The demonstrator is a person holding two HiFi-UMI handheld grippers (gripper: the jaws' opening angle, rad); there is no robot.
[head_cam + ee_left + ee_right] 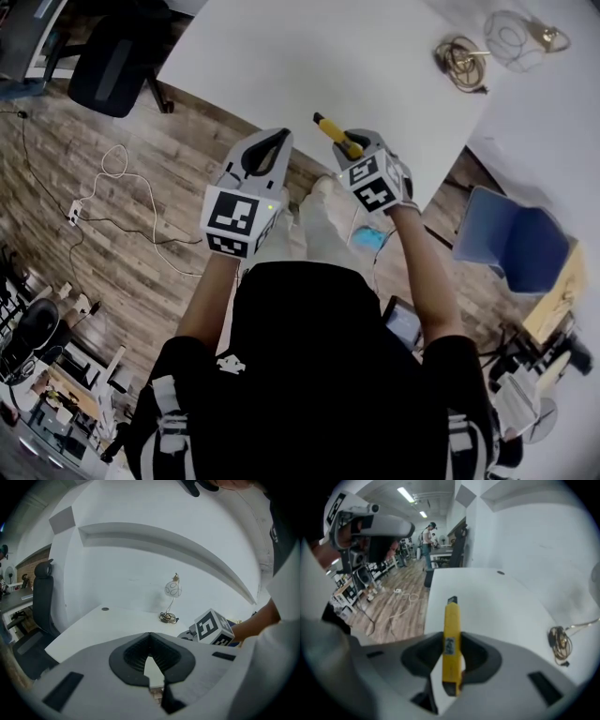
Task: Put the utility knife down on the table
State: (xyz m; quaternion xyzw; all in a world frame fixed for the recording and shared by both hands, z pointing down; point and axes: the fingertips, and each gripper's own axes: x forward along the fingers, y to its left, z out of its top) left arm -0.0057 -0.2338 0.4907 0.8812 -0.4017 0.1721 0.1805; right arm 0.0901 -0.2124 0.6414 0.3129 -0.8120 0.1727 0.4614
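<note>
Utility knife (451, 644): yellow body, pinched across its middle by the right tongs (361, 145), dark tip pointing away from the holder and angled downward. The head view shows it in the air just over the near edge of the white bench (281, 56), not touching the surface.

Left tongs (150, 637): pressed together at the tips, nothing between them, hanging beside the right pair just short of the bench edge. No part in the job as it looks now.

Step in hand, as I judge it: the carry to the surface. The knife is not yet set down.

Next move calls for lowering the right tongs and levelling the knife so its long side meets bare bench, then spreading the tongs and backing off without dragging it. Plenty of open top ahead. The lamp (511, 37) and its cable coil (459, 61) sit well apart at the far corner.
</note>
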